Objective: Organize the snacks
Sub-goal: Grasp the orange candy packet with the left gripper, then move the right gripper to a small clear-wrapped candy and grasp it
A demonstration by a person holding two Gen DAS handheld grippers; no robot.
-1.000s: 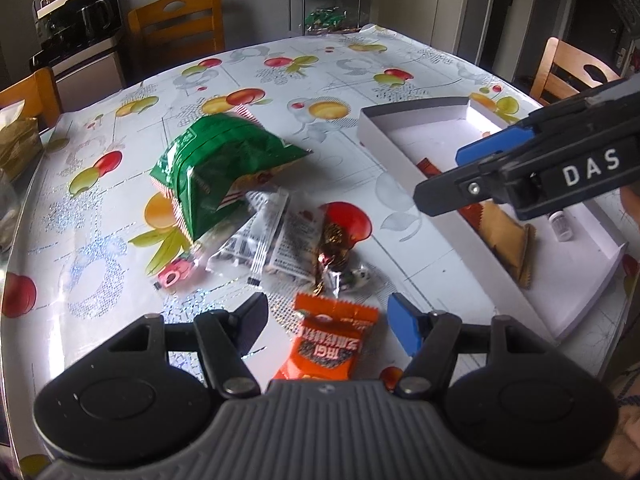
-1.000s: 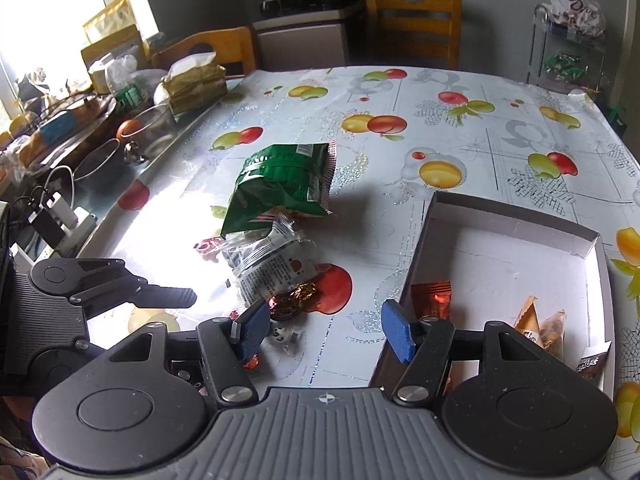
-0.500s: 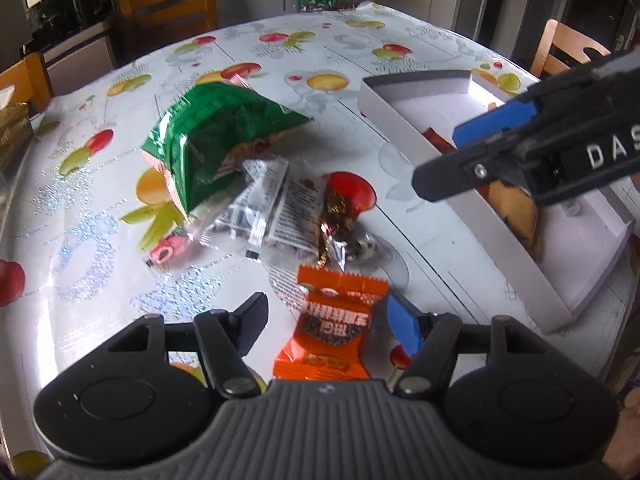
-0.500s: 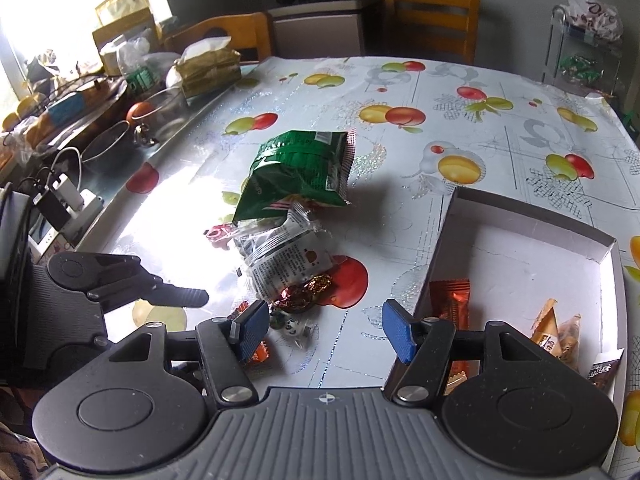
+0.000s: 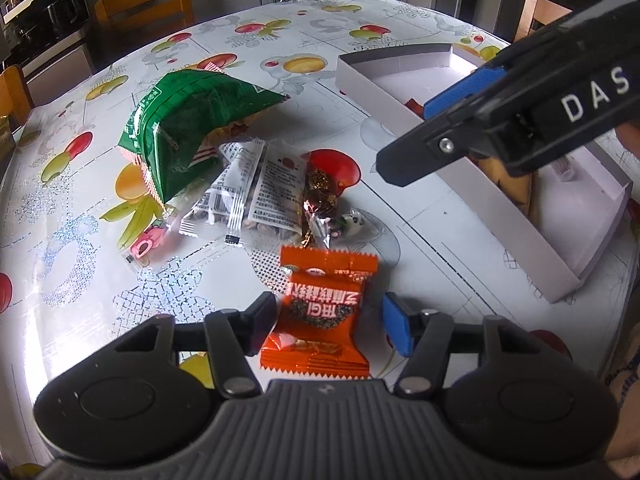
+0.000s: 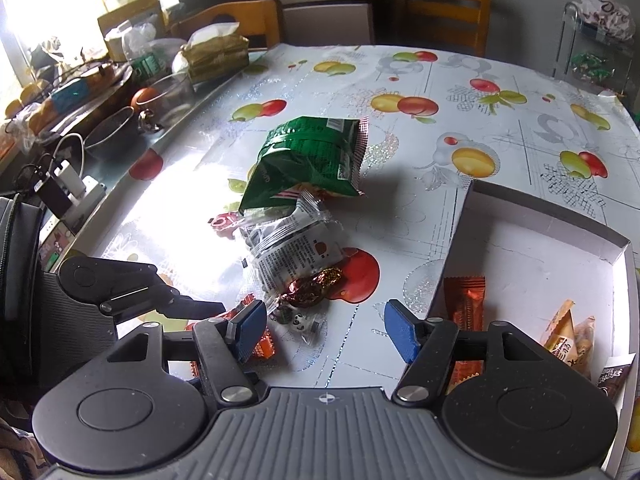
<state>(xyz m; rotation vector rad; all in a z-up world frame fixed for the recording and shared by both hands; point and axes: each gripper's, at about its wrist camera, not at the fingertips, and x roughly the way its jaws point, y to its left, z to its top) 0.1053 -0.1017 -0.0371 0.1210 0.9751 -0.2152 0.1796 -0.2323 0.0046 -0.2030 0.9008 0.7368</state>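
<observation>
An orange snack packet [image 5: 320, 312] lies flat on the fruit-print tablecloth between the fingers of my left gripper [image 5: 328, 322]. The jaws are closing; the black finger touches the packet's left edge, while a gap stays at the blue pad [image 5: 396, 328]. My right gripper [image 6: 326, 328] hovers over the table beside the white box [image 6: 452, 240], its jaws opening with nothing between them. Just ahead lie a brown foil candy [image 6: 312, 288], clear packets [image 5: 260, 188] and a green bag [image 5: 188, 120]. The box holds an orange-brown wrapper [image 6: 464, 304] and yellow packets [image 6: 568, 336].
A pink candy [image 5: 144, 244] lies left of the pile and a small panda sweet [image 5: 352, 224] by the foil candy. Bowls, cables and bags crowd the counter [image 6: 100, 112] at the table's left. Wooden chairs [image 6: 444, 8] stand at the far side.
My left gripper has come down around the orange packet, which now sits deeper between the fingers, and its jaws have narrowed. The right gripper has barely shifted.
</observation>
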